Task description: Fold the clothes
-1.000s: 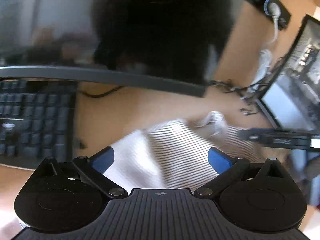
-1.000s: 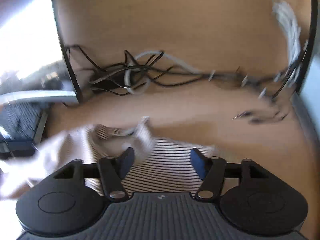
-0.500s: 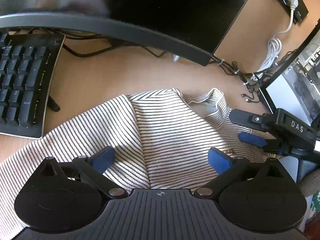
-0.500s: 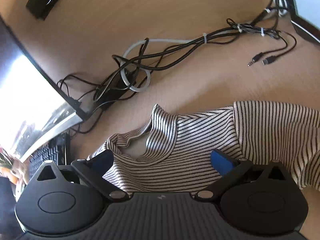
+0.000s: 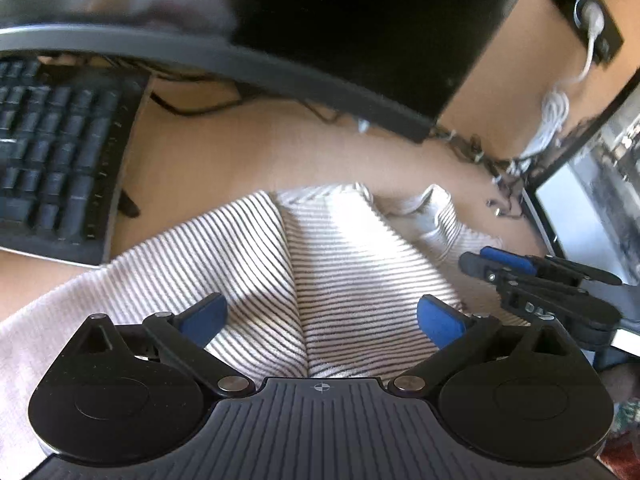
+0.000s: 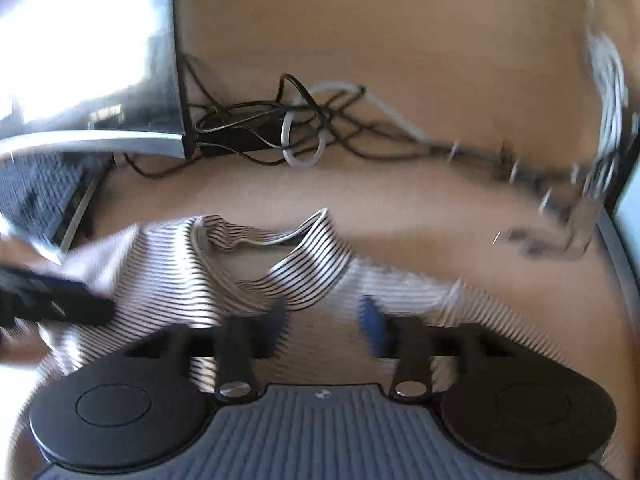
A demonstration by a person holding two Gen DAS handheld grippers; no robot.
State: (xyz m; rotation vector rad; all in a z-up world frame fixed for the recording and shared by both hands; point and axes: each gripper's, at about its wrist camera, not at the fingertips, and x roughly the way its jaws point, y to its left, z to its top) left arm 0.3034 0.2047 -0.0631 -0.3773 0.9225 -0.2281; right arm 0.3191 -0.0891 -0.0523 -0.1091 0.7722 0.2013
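Shirt (image 5: 320, 280) lies on desk (image 5: 224, 168), collar far, between keyboard (image 5: 60, 160) left and cables (image 6: 288, 128). Left gripper (image 5: 320, 316) over body, jaws wide apart, empty. Right gripper (image 6: 324, 328) near collar, jaws part-apart, blurred; likely setting up grasp for fold.

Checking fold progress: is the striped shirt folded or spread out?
Mostly spread: the white black-striped knit shirt lies flat on the desk, collar open, one crease.
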